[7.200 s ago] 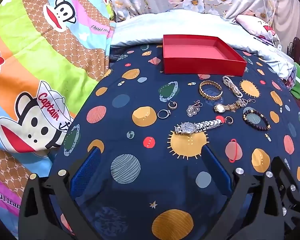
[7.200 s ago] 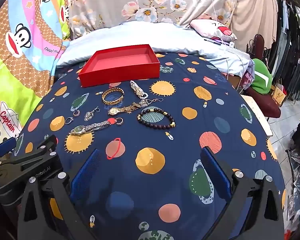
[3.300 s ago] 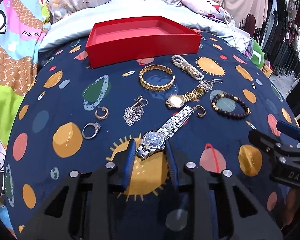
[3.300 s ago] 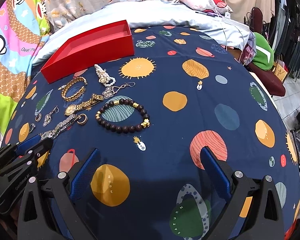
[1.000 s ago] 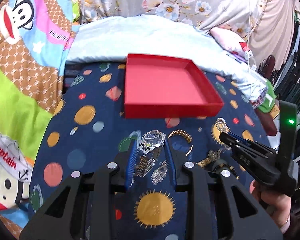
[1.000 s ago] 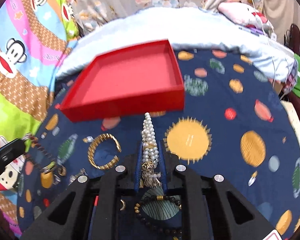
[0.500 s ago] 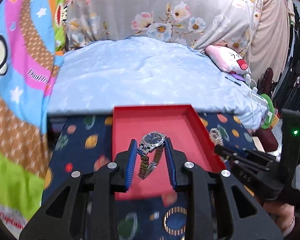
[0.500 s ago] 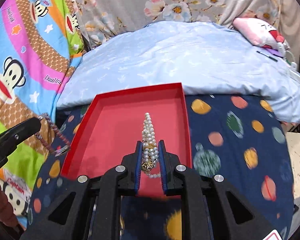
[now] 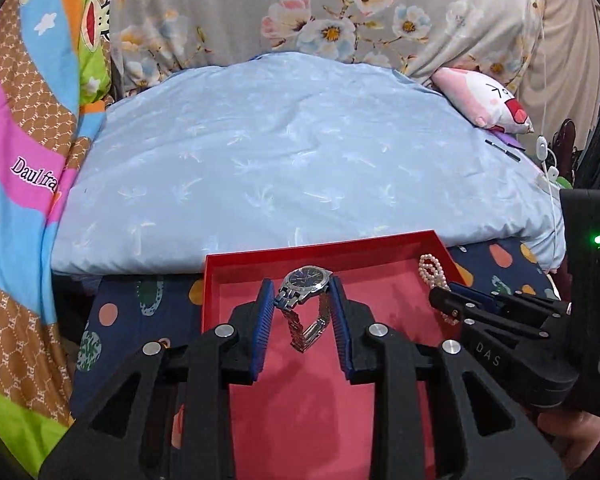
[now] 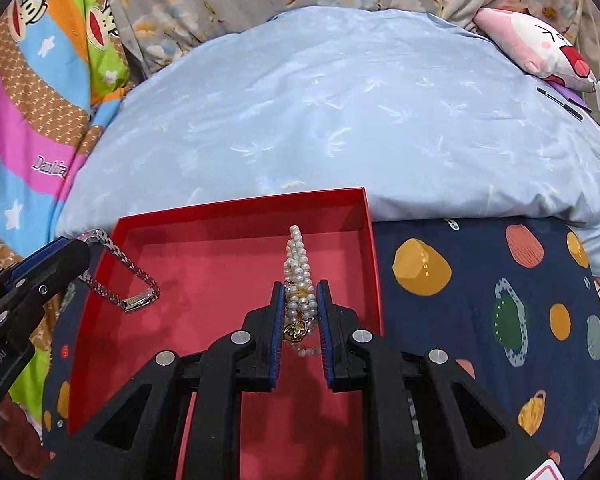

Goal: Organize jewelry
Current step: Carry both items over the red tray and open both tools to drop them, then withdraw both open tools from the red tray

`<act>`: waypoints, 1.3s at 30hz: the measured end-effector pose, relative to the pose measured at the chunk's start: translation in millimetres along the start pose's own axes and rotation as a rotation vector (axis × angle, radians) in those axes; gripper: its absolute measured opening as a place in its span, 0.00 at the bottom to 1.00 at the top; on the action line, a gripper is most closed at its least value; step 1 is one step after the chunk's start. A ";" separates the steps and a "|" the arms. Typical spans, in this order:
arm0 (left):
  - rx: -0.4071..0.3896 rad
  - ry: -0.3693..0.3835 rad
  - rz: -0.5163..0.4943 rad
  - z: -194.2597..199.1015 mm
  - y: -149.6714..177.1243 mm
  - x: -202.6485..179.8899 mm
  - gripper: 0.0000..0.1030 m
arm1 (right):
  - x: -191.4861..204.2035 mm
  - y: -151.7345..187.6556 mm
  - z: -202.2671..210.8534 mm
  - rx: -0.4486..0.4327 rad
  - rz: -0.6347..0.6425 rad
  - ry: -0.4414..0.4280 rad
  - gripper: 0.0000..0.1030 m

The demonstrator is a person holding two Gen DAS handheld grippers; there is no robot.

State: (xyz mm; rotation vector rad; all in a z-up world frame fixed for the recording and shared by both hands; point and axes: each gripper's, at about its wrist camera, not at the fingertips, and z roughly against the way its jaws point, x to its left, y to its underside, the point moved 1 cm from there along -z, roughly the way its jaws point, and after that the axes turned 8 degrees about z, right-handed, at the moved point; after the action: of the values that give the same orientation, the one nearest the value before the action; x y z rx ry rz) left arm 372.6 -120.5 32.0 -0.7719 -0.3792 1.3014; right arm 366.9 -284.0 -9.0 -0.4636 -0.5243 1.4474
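The left gripper (image 9: pixel 300 312) is clenched on a silver metal wristwatch with a dark blue dial (image 9: pixel 306 280), its link bracelet dangling in a loop between the blue pads. The right gripper (image 10: pixel 299 320) is clenched on a white multi-strand pearl bracelet with a gold clasp (image 10: pixel 298 276), the strands sticking forward past the fingertips.

A second ago both grippers were out over the navy planet-print cloth (image 10: pixel 480 300), short of the shallow red cardboard tray (image 10: pixel 204 264) and above the jewellery lying loose there. Now each one hangs over the tray's red floor: the watch near the tray's far-left corner, the pearls toward its far-right corner, beside the right wall. Neither piece appears to rest on the floor yet; the watch's loop hangs free, and whether the pearl tips touch cannot be told.

So the carry looks finished, and the likely next step is to lower and let go of both pieces inside the tray. The tray looks otherwise bare, which suggests the sorting is only beginning. Behind the tray's far edge lies a pale blue quilt (image 9: pixel 292 152).
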 end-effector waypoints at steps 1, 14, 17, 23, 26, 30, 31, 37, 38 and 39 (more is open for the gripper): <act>0.004 -0.003 0.004 -4.0 1.0 0.7 0.27 | -0.7 -0.7 -3.8 0.004 0.007 0.009 0.16; -0.099 -0.059 0.015 60.6 27.0 26.4 0.57 | 1.3 47.6 87.2 -0.146 -0.009 0.026 0.37; -0.073 -0.044 0.024 85.5 53.7 34.1 0.57 | 2.8 82.6 115.4 -0.151 -0.031 -0.007 0.39; -0.007 -0.026 0.084 125.8 117.4 50.5 0.57 | 4.8 156.4 150.9 -0.108 -0.072 -0.001 0.39; 0.011 -0.044 0.093 139.6 145.2 52.4 0.57 | 9.0 189.6 162.8 -0.078 -0.081 0.007 0.39; 0.049 -0.040 0.093 152.5 177.7 50.8 0.57 | 20.3 224.7 172.9 -0.044 -0.065 0.022 0.39; 0.055 -0.047 0.087 154.6 184.2 49.6 0.57 | 23.1 233.0 173.5 -0.034 -0.058 0.024 0.39; 0.108 -0.062 0.064 163.4 224.1 45.6 0.57 | 31.5 272.0 178.5 0.008 -0.057 0.015 0.39; 0.111 -0.068 0.059 164.2 228.9 45.3 0.57 | 32.7 276.1 179.6 0.011 -0.054 0.016 0.39; 0.118 -0.074 0.053 164.8 234.9 44.8 0.57 | 33.6 279.5 180.5 0.015 -0.051 0.022 0.39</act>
State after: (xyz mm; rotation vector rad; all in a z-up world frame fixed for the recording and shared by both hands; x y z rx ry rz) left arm 108.5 -13.1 -23.4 -0.6392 -0.3394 1.3920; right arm 37.0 -232.9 -27.7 -0.4508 -0.5034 1.3952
